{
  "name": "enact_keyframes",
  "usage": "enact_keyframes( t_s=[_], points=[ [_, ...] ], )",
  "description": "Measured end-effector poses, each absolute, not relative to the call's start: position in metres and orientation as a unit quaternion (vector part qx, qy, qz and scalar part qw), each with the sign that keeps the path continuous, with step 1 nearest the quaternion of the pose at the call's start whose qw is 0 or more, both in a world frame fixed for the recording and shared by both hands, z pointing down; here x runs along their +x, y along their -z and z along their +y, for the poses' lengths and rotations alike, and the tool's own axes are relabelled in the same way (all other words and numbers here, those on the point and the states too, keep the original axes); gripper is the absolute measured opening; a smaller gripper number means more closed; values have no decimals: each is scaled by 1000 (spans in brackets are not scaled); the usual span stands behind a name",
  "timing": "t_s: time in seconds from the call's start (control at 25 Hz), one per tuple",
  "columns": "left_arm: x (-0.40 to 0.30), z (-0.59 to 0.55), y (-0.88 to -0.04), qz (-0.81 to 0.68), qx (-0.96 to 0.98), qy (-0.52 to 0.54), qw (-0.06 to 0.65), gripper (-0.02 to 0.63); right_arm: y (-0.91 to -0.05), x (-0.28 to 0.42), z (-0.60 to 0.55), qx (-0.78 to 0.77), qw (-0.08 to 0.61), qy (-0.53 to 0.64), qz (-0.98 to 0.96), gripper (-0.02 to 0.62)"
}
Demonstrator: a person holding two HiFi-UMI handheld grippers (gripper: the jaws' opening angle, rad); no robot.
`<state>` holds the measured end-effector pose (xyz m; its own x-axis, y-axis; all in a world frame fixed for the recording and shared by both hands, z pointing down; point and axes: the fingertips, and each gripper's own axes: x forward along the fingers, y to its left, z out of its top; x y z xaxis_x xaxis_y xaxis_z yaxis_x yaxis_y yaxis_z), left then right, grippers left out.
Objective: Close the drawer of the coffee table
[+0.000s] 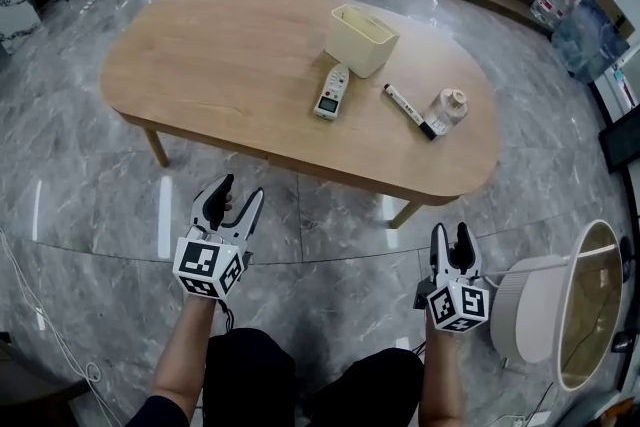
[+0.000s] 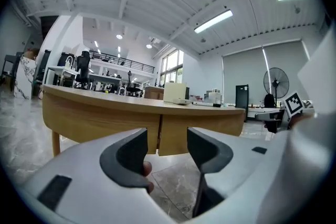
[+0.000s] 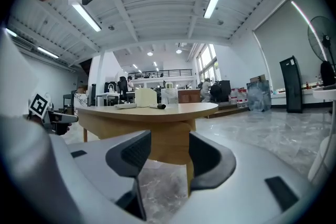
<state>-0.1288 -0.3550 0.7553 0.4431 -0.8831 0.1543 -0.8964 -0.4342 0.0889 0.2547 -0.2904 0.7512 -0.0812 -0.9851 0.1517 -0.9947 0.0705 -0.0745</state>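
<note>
Oval wooden coffee table (image 1: 220, 55) stands on grey marble floor (image 1: 90, 185), upper centre of the head view. On its right half: cream open-top box (image 1: 361, 40); white handheld device with a screen (image 1: 332, 92) just below the box; black-tipped white marker (image 1: 409, 110); small white bottle (image 1: 449, 105) just right of the marker.

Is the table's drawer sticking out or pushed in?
Looks pushed in: from above nothing juts from under the coffee table, and its drawer front sits about flush with the panel beside it.

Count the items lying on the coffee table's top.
4: cream bin farthest, white handheld device before it, marker to the right, small white jar rightmost. The bin's inside isn't fully visible.
</note>
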Motion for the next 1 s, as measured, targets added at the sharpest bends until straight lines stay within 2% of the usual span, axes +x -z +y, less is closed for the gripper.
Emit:
enact_keyframes(
  t_s=[0.48, 0.64, 0.8, 0.84, 0.92, 1.0],
  points=[
    [-129, -298, -738, -525, 846, -41, 82, 256, -741, 227, -222, 656, 50, -81, -749, 247],
    [-123, -284, -738, -514, 852, -39, 96, 253, -727, 218, -208, 639, 29, -95, -763, 249],
    [-117, -273, -731, -509, 855, -40, 88, 239, -716, 209, -198, 636, 39, -70, -768, 249],
    [-118, -272, -730, -514, 852, -40, 90, 222, -716, 207, -197, 636, 39, -71, -767, 249],
    [-120, -269, -728, -528, 844, -41, 91, 124, -718, 208, -194, 640, 34, -81, -763, 234],
    [-120, -265, -727, -533, 840, -45, 86, 54, -719, 213, -191, 653, 27, -88, -751, 170]
  ],
)
